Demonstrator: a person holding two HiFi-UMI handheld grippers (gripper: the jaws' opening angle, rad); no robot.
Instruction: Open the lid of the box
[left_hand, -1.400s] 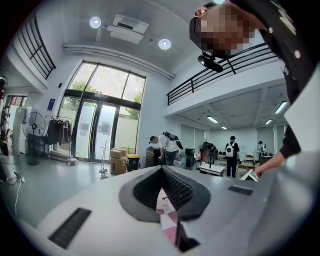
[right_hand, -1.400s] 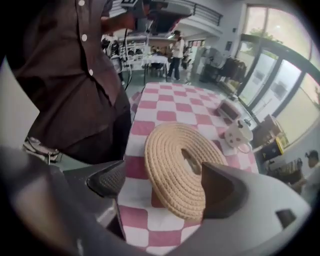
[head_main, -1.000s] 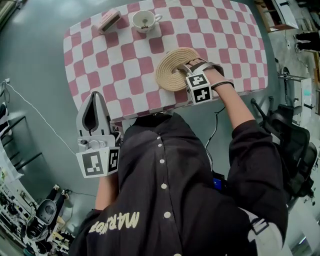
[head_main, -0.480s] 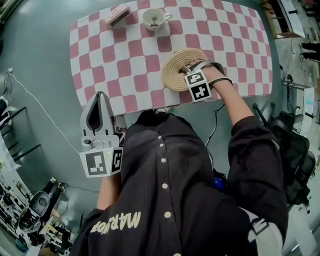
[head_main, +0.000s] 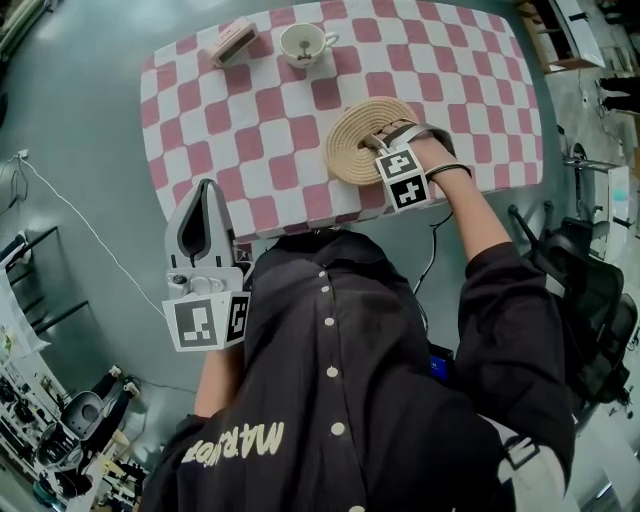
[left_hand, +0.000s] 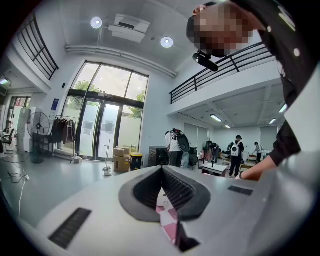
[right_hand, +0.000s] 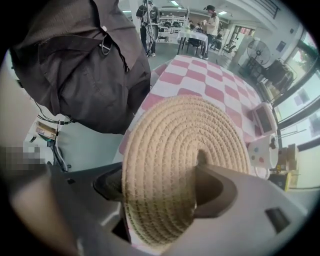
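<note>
A round box of coiled tan rope (head_main: 352, 140) sits near the front edge of the checked table, with its flat lid (right_hand: 185, 135) on top. My right gripper (head_main: 378, 140) reaches over that edge. Its jaws stand either side of the lid's near rim and are closing, with the lid between them; one jaw lies on the lid's top and the other beside the rim. I cannot see the pads pressing. My left gripper (head_main: 203, 192) hangs off the table at the front left, shut and empty, and its view (left_hand: 161, 171) looks into the room.
The pink-and-white checked table (head_main: 450, 60) carries a white cup with a spoon (head_main: 303, 44) and a small pink box (head_main: 233, 42) at the far side; both also show past the lid as the cup (right_hand: 262, 150) and the pink box (right_hand: 263, 117). A black office chair (head_main: 585, 300) stands at the right.
The right gripper stays at the rope lid and the left gripper hangs where it was. Only the head view has shifted slightly.
</note>
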